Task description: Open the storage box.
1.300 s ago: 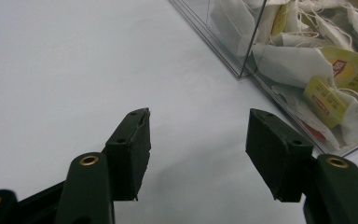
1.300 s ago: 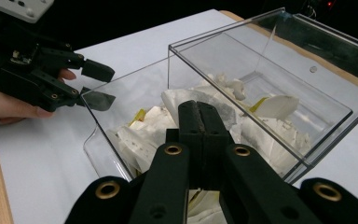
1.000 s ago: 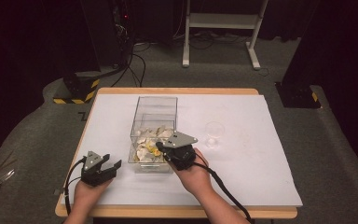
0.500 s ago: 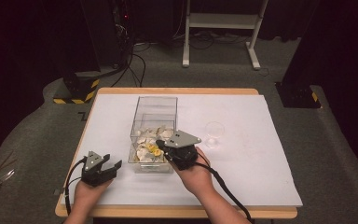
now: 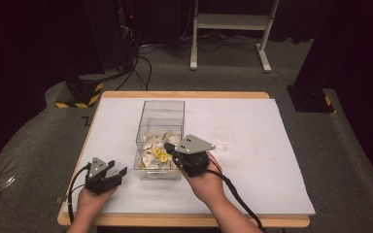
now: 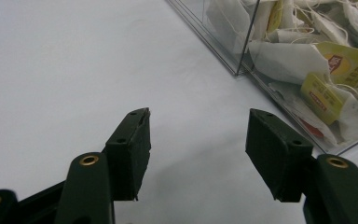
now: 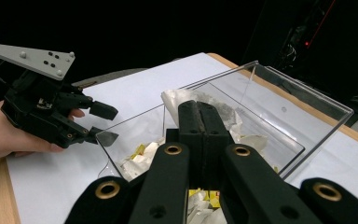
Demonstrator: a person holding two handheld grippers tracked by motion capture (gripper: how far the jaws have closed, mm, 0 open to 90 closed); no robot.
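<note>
Clear plastic box of tea bags, long axis toward frame top; our right tool clenched above them, left tool released.

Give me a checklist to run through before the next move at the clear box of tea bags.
1. Right claw over the clear box: ok, its tip is above the tea bags.
2. Right claw jaws: shut; whether a tea bag is pinched between them: cannot tell.
3. Left claw free: ok, jaws apart, nothing between them, over the white sheet beside the box.
4. Box upright and on the sheet: ok.
5. Small clear dish away from both claws: ok, it sits to the right of the box.
</note>
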